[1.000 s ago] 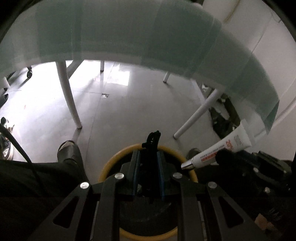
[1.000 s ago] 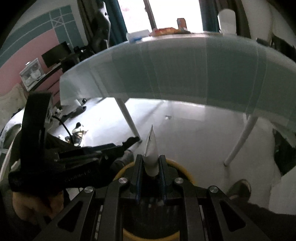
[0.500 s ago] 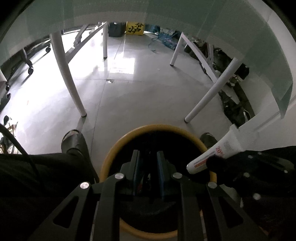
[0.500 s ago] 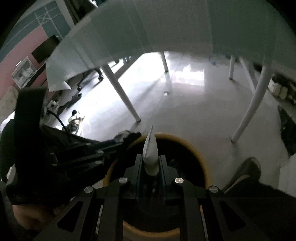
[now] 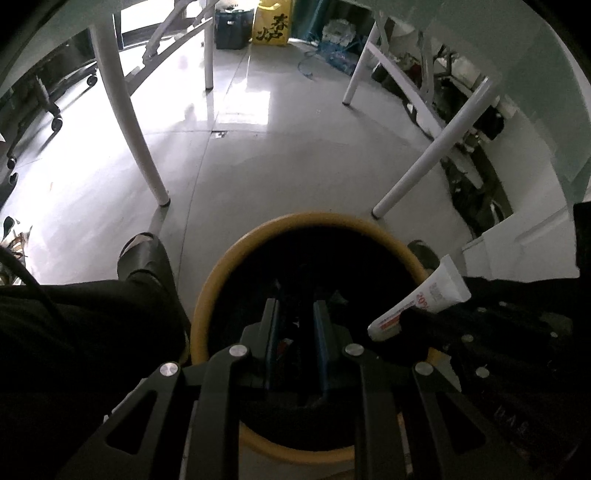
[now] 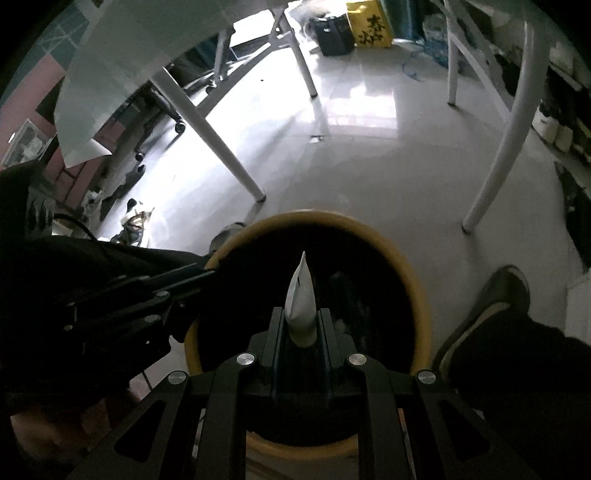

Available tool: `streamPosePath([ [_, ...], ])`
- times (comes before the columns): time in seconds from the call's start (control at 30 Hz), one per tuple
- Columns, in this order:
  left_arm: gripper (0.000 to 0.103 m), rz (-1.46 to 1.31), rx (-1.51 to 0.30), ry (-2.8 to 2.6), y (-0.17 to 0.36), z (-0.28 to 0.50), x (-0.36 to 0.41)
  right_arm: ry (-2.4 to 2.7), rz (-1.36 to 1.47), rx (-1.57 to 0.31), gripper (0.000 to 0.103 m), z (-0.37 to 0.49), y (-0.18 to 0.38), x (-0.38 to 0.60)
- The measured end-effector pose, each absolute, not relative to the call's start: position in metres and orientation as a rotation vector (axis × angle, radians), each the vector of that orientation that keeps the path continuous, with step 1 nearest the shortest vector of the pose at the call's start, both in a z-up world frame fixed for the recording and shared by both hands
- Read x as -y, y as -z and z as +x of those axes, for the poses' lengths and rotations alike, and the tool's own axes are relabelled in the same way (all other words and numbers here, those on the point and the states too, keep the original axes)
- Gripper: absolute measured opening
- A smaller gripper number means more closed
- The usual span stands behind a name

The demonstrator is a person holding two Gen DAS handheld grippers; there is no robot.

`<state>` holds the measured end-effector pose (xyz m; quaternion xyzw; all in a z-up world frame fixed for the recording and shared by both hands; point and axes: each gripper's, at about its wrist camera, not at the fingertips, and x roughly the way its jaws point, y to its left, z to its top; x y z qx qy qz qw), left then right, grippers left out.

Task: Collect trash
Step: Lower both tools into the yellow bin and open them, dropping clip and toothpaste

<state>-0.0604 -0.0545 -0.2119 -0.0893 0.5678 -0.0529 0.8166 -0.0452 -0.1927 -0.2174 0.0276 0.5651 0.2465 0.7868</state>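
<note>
**A:** So, what is the right gripper (image 6: 300,325) carrying?

**B:** A white squeeze tube (image 6: 301,306), clamped between its two fingers. From the right wrist view it shows edge-on: round at the held end, narrowing to a flat crimped tip that points forward. From the left wrist view the same tube (image 5: 421,299) lies slanted, white with red print and a red band near its lower end.

**A:** Where does it sit relative to the bin?

**B:** Directly over the yellow-rimmed trash bin (image 6: 417,291), whose inside is black and too dark to make out clearly. In the left view the tube crosses the bin's right rim (image 5: 207,295).

**A:** And the left gripper (image 5: 295,325)?

**B:** Its fingers stand apart with a narrow gap, pointing down into the bin's mouth. Whether anything lies between them I cannot tell; it is too dark there.

**A:** What surrounds it?

**B:** A glossy grey tiled floor (image 5: 258,155), white table legs (image 5: 129,122), a shoe (image 6: 495,295) just beside the bin, and a yellow bag with black characters (image 5: 271,24) far back.
</note>
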Motion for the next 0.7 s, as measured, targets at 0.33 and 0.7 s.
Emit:
streamPosePath([
  [0.33,0.013,-0.176,-1.234,0.115,0.2155,-0.0607,0.055,-0.51,0.018,-1.257,0.016,-0.0464,0.2251,0.1907],
  [0.7,0.013,-0.167,-1.242,0.123,0.2155,-0.0608,0.0579,-0.503,0.013,-1.263,0.016,-0.0486,0.2238,0.1925],
])
